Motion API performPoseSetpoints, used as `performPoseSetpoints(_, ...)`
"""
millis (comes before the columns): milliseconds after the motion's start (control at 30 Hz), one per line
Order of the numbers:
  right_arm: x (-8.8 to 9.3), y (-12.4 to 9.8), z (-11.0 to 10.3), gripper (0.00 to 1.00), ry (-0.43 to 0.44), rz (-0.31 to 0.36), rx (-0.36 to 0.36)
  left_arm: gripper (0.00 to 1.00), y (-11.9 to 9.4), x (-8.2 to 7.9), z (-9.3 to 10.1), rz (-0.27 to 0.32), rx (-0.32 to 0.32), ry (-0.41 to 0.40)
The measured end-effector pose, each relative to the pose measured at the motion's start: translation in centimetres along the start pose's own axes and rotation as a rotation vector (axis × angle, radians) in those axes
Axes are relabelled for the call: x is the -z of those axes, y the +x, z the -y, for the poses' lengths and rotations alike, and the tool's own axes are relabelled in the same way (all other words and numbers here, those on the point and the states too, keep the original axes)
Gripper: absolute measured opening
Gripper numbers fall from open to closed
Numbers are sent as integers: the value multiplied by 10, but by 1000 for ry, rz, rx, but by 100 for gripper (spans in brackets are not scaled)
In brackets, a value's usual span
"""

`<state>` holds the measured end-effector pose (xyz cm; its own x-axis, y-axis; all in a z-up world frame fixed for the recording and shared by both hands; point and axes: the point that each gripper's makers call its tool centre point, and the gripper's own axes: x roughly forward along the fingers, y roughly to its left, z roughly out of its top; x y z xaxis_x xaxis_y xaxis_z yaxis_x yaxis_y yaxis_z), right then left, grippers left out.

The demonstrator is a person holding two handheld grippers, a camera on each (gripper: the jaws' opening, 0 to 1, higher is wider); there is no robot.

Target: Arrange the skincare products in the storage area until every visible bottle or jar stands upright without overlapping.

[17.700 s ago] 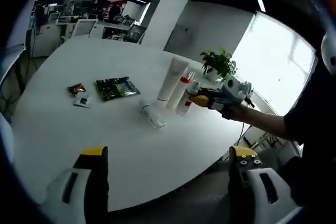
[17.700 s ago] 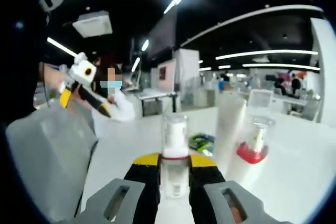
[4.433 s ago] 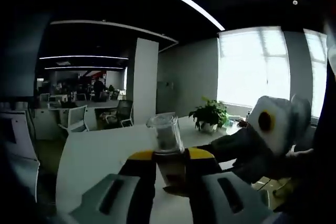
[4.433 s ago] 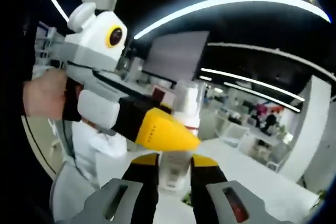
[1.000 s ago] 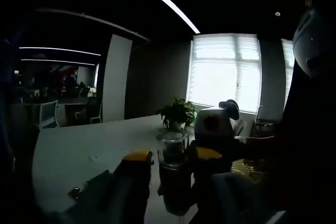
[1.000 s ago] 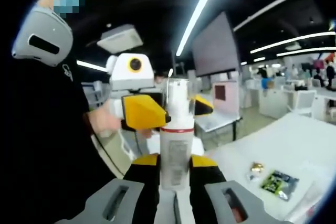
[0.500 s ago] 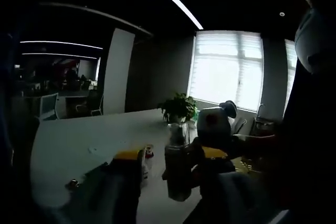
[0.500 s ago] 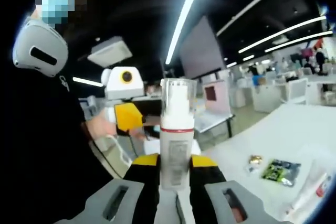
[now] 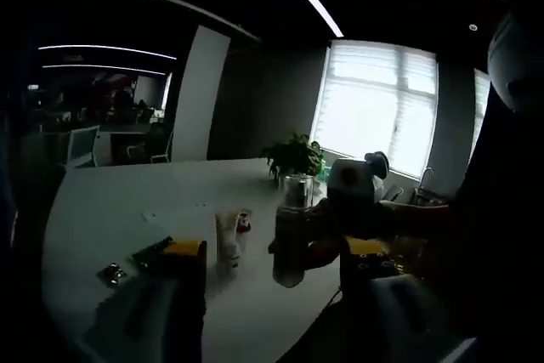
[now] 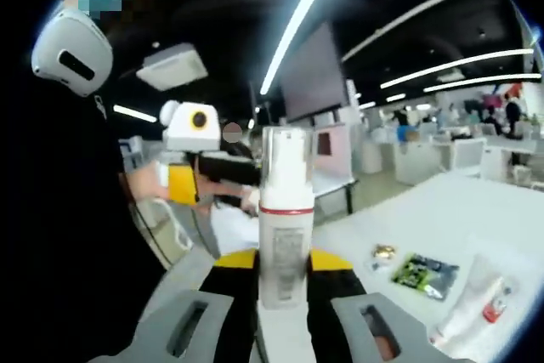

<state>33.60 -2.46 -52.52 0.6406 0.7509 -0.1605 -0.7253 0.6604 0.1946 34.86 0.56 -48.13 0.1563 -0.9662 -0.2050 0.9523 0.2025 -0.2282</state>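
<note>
Right gripper view, lower centre of the frame: the right gripper (image 10: 283, 282) is clenched on a pump bottle (image 10: 286, 218), its yellow-tipped black jaws pressing the bottle's lower body from both sides. The bottle stands upright in the grasp, a pale cylinder with a thin red ring at the shoulder and a clear, glossy cap over a white pump head. At left of centre the left gripper (image 10: 183, 183) hangs in the air, white-bodied with a yellow jaw, held by a hand. Toward the lower right, on the white table (image 10: 408, 223), lie a green foil packet (image 10: 423, 275), a small gold wrapper (image 10: 383, 252) and a white tube with a red cap (image 10: 472, 305) tipped on its side.

Left gripper view is dim. The left gripper's (image 9: 272, 257) own jaws stand wide apart at the bottom of the frame, released and holding nothing. Between them, slightly right of centre, the same bottle (image 9: 291, 229) shows upright in the other gripper's grip (image 9: 333, 246). Just left of it, two pale tubes (image 9: 230, 240) rest on the table; a potted plant (image 9: 294, 156) stands behind, before a bright window.
</note>
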Motion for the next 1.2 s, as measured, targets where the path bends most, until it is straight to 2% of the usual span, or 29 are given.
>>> performPoseSetpoints(233, 15, -10, 22, 12, 17, -11, 38, 72, 2, 15, -12, -45, -23, -16)
performPoseSetpoints(400, 30, -16, 41, 12, 25, -30, 64, 80, 7, 31, -25, -108, -56, 11)
performPoseSetpoints(567, 40, -20, 54, 12, 20, -43, 80, 85, 11, 35, -26, -132, -48, 38)
performPoseSetpoints(767, 45, -23, 67, 12, 24, -27, 112, 90, 16, 48, -25, -162, -40, 9)
performPoseSetpoints(900, 56, -26, 75, 12, 20, -59, 139, 98, 17, 51, -20, -160, -25, 1)
performPoseSetpoints(1000, 64, -28, 80, 12, 3, -90, 151, 99, 18, 53, -18, -159, -21, 12)
performPoseSetpoints(1200, 76, -34, 92, 12, -4, -107, 170, 99, 18, 61, -20, -185, -37, 5)
